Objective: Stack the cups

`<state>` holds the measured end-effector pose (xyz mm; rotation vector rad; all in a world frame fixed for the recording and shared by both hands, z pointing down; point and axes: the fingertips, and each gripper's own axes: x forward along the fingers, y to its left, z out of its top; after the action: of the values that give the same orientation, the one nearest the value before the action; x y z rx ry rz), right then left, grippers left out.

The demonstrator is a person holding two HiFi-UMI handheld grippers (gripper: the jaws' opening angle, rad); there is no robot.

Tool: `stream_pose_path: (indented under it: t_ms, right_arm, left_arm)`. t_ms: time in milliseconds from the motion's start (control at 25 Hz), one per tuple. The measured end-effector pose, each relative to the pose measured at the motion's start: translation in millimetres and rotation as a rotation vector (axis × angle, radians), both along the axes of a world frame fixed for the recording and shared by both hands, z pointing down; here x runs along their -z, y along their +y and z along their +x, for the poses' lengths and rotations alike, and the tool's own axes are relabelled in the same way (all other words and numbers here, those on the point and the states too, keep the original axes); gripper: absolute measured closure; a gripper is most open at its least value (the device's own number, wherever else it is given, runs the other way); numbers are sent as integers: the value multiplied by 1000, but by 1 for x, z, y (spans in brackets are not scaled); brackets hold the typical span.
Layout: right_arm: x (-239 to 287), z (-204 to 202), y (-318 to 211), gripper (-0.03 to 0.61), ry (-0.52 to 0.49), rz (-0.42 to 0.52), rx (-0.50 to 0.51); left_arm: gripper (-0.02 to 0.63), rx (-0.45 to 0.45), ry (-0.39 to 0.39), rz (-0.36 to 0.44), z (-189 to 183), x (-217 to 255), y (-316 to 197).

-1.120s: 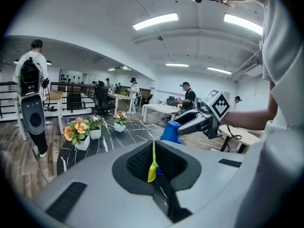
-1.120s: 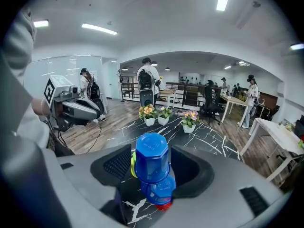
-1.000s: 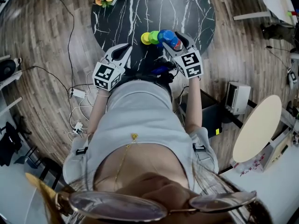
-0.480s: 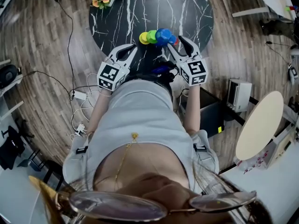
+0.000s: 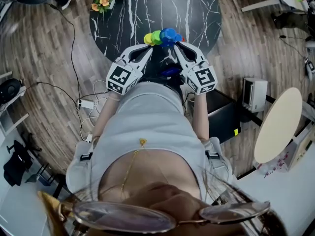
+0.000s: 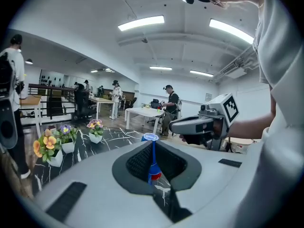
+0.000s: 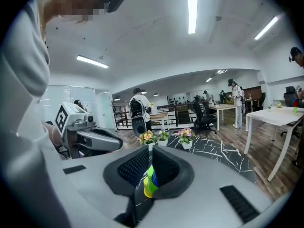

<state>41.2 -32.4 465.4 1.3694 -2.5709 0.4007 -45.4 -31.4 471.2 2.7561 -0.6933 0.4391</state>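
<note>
Near the front edge of the black marble table [image 5: 194, 11] a yellow cup [image 5: 147, 38], a green cup [image 5: 156, 36] and a blue cup [image 5: 169, 34] stand in a row. A red cup [image 5: 178, 37] peeks out from under the blue one. My left gripper [image 5: 147, 51] is shut and empty just short of the yellow and green cups. My right gripper [image 5: 177, 46] sits just short of the blue cup; its jaws have just been closing, with nothing between them. Through my left gripper's [image 6: 152, 145] slit I see the blue cup [image 6: 150, 137]. The yellow and green cups [image 7: 149, 185] show past my right gripper [image 7: 148, 152].
Small flower pots [image 5: 102, 2] stand at the table's far left, seen also as flower pots [image 7: 164, 137] ahead. Cables and a power strip [image 5: 84, 103] lie on the wooden floor at left. A white box [image 5: 255, 93] and a round beige tabletop [image 5: 278, 124] are at right. People stand at distant desks [image 6: 142, 112].
My right gripper has let go of the blue cup, drawn back toward me and shut. My left gripper has moved in toward the cups, beside the right one.
</note>
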Motion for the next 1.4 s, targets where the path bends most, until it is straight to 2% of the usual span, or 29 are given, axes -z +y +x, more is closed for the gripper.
stream_pose_path:
  t_ms: [240,400,640,1000,1400]
  right_arm:
    - [20,-14,3,554,60,97,56]
    - [37,-20,2,560,57,149,69]
    - [48,-24,5,561,39,157,75]
    - [43,-21,7,562,20,132,79]
    - [43,-17,8,563,42,129,94]
  left_arm:
    - [575,-44,44,60,17,30,-3]
    - [575,-68,79,93,27,50,-4]
    - [575,-90,103,112,34,61,-4]
    - [575,-105,99,105,37,57,-5]
    - [575,-134,92,95,37,55,-1]
